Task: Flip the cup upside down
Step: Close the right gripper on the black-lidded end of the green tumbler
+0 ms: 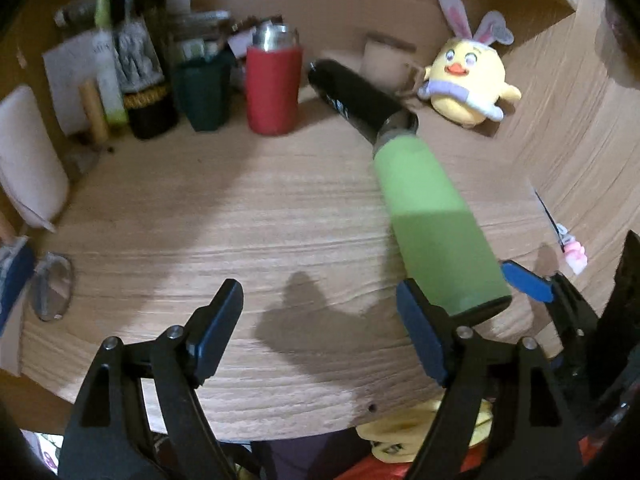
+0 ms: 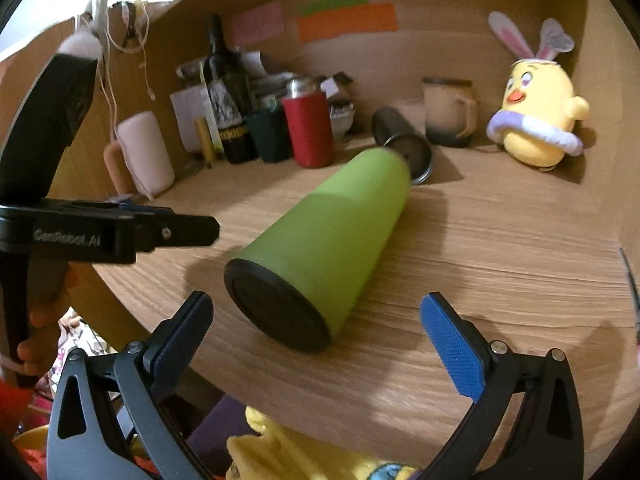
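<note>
A green cup [image 2: 332, 232] with a black base lies on its side on the wooden desk [image 2: 500, 240], its base toward me and its mouth toward the back. It also shows in the left wrist view [image 1: 432, 220]. My right gripper [image 2: 316, 336] is open, its blue pads either side of the cup's base, not touching it. My left gripper [image 1: 320, 320] is open and empty, just left of the cup's base; its right finger [image 1: 420, 332] is close to the base. The right gripper's blue pad [image 1: 528, 280] shows beyond the cup.
A black tumbler [image 1: 356, 98] lies on its side behind the green cup's mouth. A red flask [image 1: 274, 88], dark bottle [image 2: 226, 80], green pot [image 2: 270, 134], beige mug [image 2: 450, 112] and yellow chick plush [image 2: 536, 120] stand at the back. A white pouch [image 1: 28, 160] is at left.
</note>
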{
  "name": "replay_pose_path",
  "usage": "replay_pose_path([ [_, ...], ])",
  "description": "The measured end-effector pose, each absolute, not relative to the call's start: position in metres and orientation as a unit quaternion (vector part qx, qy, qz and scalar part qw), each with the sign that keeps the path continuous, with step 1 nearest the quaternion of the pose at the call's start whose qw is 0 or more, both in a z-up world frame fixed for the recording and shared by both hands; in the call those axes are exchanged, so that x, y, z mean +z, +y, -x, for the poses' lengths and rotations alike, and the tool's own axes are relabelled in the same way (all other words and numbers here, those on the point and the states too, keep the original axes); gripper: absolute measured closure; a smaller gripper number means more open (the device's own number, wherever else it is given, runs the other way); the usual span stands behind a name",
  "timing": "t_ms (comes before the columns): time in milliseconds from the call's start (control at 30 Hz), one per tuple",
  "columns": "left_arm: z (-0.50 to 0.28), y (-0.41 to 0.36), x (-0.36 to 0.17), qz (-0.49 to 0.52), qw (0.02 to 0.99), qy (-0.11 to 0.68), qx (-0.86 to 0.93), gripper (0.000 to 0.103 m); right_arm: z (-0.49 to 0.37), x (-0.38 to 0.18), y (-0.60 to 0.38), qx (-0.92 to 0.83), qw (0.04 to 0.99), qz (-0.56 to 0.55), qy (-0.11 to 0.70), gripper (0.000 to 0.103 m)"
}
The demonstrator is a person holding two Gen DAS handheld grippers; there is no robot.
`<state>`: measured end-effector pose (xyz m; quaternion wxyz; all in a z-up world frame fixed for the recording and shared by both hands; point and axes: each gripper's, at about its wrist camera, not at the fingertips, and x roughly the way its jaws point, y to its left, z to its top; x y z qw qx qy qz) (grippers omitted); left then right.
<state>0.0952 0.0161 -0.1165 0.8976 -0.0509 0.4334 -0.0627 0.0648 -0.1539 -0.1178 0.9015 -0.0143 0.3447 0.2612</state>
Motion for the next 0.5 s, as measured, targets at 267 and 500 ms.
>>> replay_pose_path([
  [267,-0.091,0.008,-0.12,0.026,0.908,0.414,-0.067,0.024,-0.073,-0.134,-0.128,0.212,0.92,0.038,0.327,0.0],
  [500,-0.088,0.011,-0.115,0.03,0.916,0.394,-0.07,0.024,-0.061,-0.133,-0.126,0.195,0.935,0.065,0.29,0.027],
])
